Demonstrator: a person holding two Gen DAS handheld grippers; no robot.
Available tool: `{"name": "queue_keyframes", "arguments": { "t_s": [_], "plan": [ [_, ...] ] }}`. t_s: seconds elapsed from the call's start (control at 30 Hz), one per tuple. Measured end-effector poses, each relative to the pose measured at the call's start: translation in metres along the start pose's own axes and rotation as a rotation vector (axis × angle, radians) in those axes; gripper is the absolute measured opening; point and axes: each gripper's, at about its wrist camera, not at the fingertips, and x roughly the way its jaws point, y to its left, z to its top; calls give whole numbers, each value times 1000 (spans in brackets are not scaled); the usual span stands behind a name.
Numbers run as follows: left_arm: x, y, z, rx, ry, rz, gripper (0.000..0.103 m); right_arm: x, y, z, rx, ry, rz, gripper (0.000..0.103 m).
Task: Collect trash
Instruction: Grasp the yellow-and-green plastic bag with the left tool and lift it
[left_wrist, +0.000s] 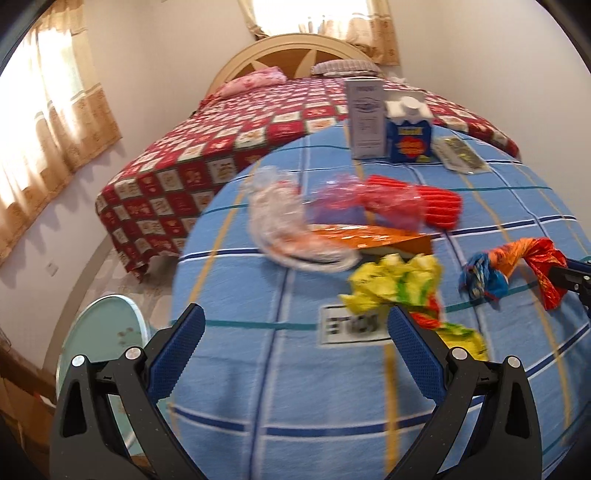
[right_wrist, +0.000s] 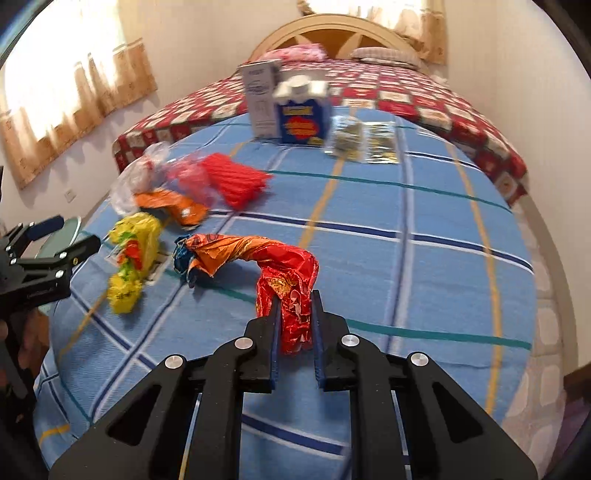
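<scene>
Right gripper (right_wrist: 295, 317), nearest item: I have its fingers pinched narrow on the red end of a twisted red-and-orange foil wrapper (right_wrist: 258, 258); the blue-and-orange far end trails over the blue checked cloth (right_wrist: 406, 277), and I cannot tell whether it touches.

Left gripper (left_wrist: 295, 332): fingers spread wide, holding nothing, poised above the cloth just short of a crumpled yellow wrapper (left_wrist: 399, 280).

Middle ground: orange packet (left_wrist: 373, 236), clear plastic bag (left_wrist: 284, 221) and red ribbed pack (left_wrist: 424, 199), heaped and overlapping.

Further back: a tall white box (left_wrist: 365, 118) and a blue carton (left_wrist: 408, 136) side by side, foil sachets (left_wrist: 460, 157) just beside them.

Beyond: bed with red patterned cover (left_wrist: 221, 147), pillows, curtains. A pale green round bin (left_wrist: 99, 332) shows low beside the left fingers.

Risks, in my judgement: slick foil may slide out of the narrow grip if I swing it, and its loose tail could snag the yellow wrapper. Both views are motion-blurred, so closing the left fingers now could miss or bunch the cloth.
</scene>
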Motion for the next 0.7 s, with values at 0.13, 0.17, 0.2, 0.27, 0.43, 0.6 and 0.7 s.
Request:
{"name": "queue_keyframes", "arguments": {
  "t_s": [0.13, 0.17, 0.2, 0.27, 0.43, 0.6, 0.7],
  "plan": [
    [4, -23, 7, 23, 4, -20, 97, -7, -11, -5, 4, -10, -7, 15],
    [6, -29, 8, 31, 10, -26, 97, -7, -14, -5, 5, -11, -6, 15],
    [8, -34, 8, 40, 15, -32, 97, -7, -16, -8, 7, -10, -7, 15],
    [11, -44, 6, 58, 26, -45, 97, -7, -18, -12, 9, -10, -5, 15],
    [17, -47, 0, 71, 67, -107, 60, -6, -17, -16, 13, -27, 24, 15],
    [9, -36, -7, 77, 88, -160, 28, -11, -3, -14, -8, -59, 56, 15],
    [-4, -24, -12, 87, 66, -141, 27, -15, 8, -12, -30, -75, 70, 15]
  ]
}}
